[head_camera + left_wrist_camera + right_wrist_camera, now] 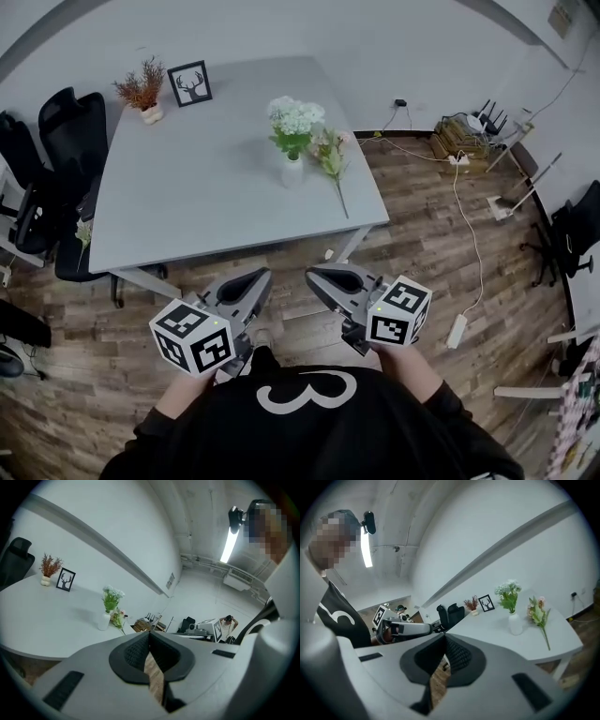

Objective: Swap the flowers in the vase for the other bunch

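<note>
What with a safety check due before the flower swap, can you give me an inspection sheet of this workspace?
Surface: grey table, on a wood-look floor.
Job's things: white vase upright, holding white flowers; pink bunch lying on the table just to its right.
Clutter: dried plant pot and framed deer picture at the far left corner.
Grippers: left gripper and right gripper both shut, empty, held short of the table.
Cables: white cable and power strip on the floor right of the table.
Surroundings: black office chairs at the table's left; router by the wall.
</note>
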Motion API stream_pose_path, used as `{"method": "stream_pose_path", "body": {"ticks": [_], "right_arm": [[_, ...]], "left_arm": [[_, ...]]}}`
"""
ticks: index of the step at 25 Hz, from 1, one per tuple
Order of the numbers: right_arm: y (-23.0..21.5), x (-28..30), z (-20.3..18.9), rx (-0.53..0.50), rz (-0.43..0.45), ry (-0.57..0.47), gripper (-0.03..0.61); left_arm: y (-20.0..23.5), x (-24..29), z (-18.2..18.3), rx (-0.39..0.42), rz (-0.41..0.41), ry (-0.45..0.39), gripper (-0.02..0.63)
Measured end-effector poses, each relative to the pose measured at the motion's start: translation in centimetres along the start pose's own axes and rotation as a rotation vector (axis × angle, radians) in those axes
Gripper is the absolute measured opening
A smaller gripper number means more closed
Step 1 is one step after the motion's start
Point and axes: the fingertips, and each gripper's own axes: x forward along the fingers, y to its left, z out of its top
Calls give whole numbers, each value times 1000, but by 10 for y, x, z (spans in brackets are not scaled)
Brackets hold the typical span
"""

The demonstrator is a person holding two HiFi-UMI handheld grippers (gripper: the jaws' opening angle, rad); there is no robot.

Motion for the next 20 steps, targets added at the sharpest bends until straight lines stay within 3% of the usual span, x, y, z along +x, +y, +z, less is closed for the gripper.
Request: {"method": "stream_pose_path", "body": {"ticks": [20], "right_arm": [[42, -59, -17, -50, 20, -28, 8]], "left_arm": [[-74, -18, -31, 55, 9, 4, 11]]}}
